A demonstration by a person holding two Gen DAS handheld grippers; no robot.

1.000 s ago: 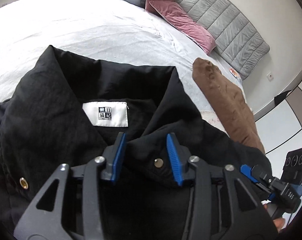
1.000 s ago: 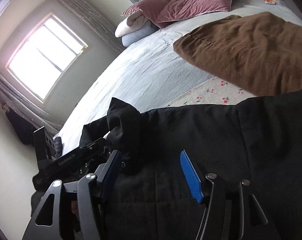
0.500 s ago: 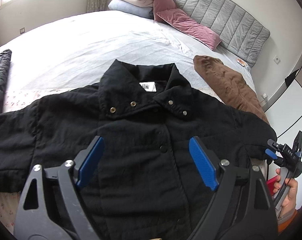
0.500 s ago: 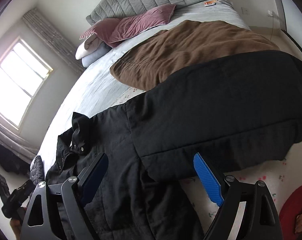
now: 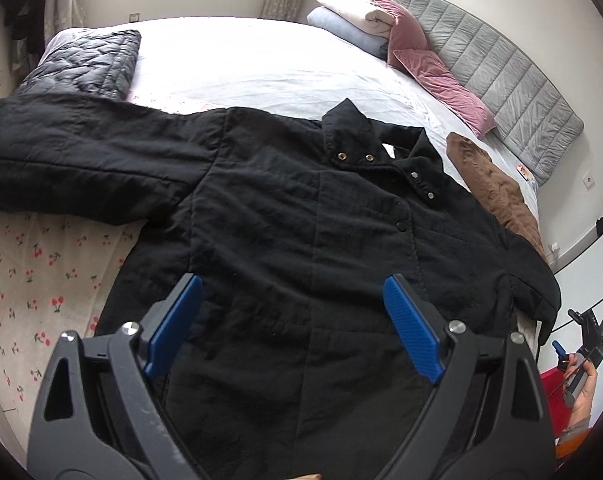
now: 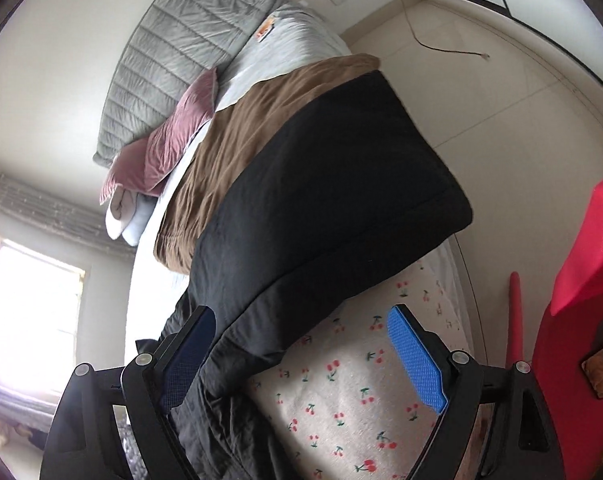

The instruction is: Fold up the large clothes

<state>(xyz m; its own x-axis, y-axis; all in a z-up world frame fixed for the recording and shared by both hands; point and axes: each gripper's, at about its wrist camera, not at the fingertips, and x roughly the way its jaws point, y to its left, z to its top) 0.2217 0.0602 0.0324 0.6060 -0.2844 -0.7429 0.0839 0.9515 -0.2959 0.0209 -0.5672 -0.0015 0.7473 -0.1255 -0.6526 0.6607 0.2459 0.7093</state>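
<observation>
Both claws wide apart above black jacket.

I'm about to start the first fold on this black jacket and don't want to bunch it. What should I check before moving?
1. Black jacket lies front up and spread on the bed: ok.
2. Left sleeve laid out flat: ok.
3. Right sleeve fully on the bed: not ok, its cuff hangs past the edge.
4. Left gripper open and empty: ok.
5. Right gripper open and empty: ok.
6. Hem straight: cannot tell, hidden behind the fingers.
</observation>
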